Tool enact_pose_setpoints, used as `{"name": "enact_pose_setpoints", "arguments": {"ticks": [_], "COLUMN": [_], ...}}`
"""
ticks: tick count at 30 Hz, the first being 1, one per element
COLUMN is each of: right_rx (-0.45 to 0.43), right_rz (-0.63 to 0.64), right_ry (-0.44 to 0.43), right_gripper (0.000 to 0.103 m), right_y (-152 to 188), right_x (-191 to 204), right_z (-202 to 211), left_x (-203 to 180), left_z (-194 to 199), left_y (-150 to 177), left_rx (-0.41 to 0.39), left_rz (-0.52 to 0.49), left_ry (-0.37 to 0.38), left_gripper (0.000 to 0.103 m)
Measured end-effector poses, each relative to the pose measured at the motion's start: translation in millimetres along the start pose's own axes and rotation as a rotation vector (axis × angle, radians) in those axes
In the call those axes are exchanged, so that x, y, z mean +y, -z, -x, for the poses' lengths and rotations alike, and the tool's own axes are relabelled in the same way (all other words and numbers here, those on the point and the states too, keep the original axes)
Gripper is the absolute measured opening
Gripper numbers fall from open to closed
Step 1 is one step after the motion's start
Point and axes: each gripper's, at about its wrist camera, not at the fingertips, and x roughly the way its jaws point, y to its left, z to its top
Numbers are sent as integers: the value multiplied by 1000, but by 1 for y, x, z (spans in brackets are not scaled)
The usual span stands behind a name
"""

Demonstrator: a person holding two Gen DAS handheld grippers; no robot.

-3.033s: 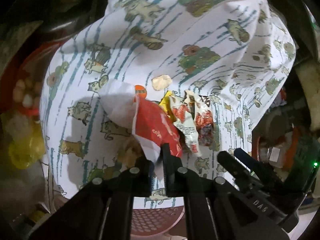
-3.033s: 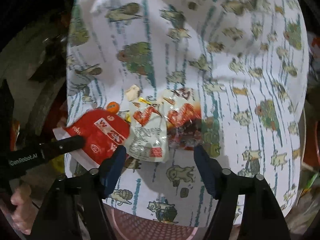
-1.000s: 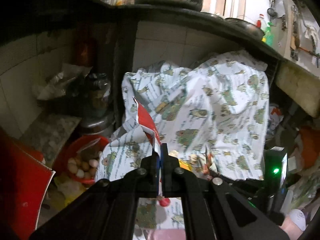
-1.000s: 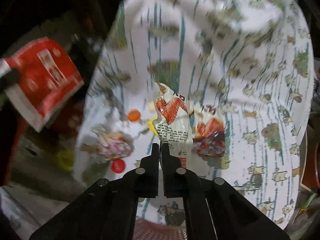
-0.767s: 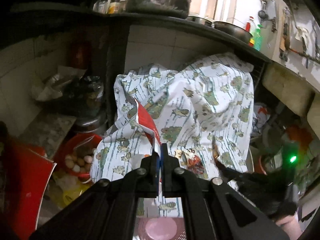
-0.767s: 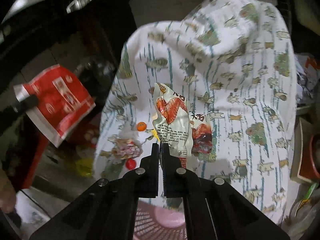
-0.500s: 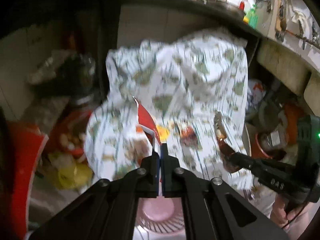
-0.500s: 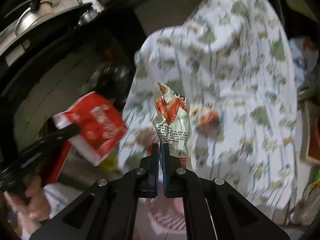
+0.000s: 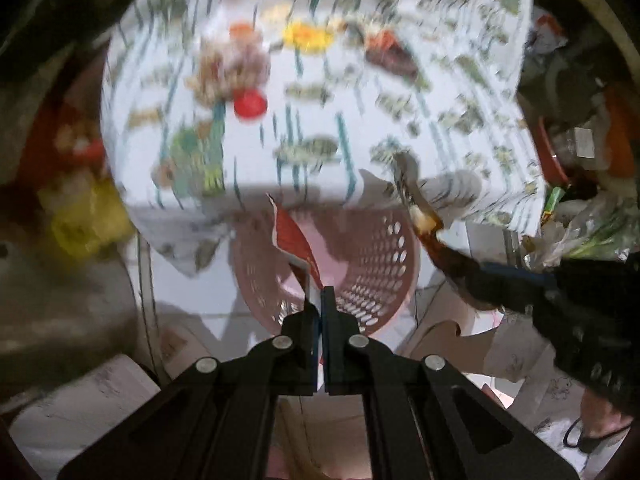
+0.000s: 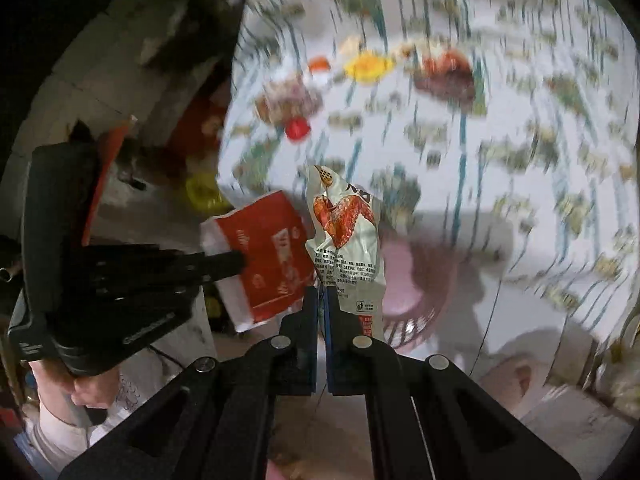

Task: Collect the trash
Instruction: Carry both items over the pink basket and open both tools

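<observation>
Both tools grip trash above the pink basket (image 9: 384, 256): left tool (image 9: 319, 300) pinches a red wrapper (image 9: 294, 240), right tool (image 10: 320, 300) a chicken-wing packet (image 10: 346, 240).

left claw (image 9: 320, 300) clamped on red packet (image 9: 294, 240), tilted down | right claw (image 10: 321, 298) pinched on white wrapper (image 10: 346, 236), raised alongside left

red packet (image 10: 267, 258): glossy printed film, white matt edge
chicken-wing wrapper (image 10: 347, 242): crinkled shiny plastic foil
basket (image 9: 376, 264): pink plastic, smooth, with punched holes
cloth (image 9: 460, 92): printed cotton-like fabric, matt, over the counter
fingers (image 9: 335, 312): black matt plastic, with bright metal screws
</observation>
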Motion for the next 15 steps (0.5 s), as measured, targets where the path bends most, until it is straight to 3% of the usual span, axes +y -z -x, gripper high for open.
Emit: {"name": "enact_pose_setpoints", "arguments": {"ticks": [6,9,13,15], "right_rx": [125,176,206,209], "right_rz": [-20,-54,-110,-142], "right_ry": [21,65,160,162], "right_gripper": [4,4,4,4], "right_y": [4,3,1,-1], "right_x": [-9,-23,-48,-58], "right_z": [-40,-67,-104,-117], "left_x": [-1,-4,0,0], "left_z": [-31,-47,-69,-76], "left_y": [-6,-13,-15,-17], "left_rx": [60,61,75,72], "left_rz": [-16,-19,-1,8], "left_ry": [-1,-41,-55,-52], "left_gripper": [1,1,1,1]}}
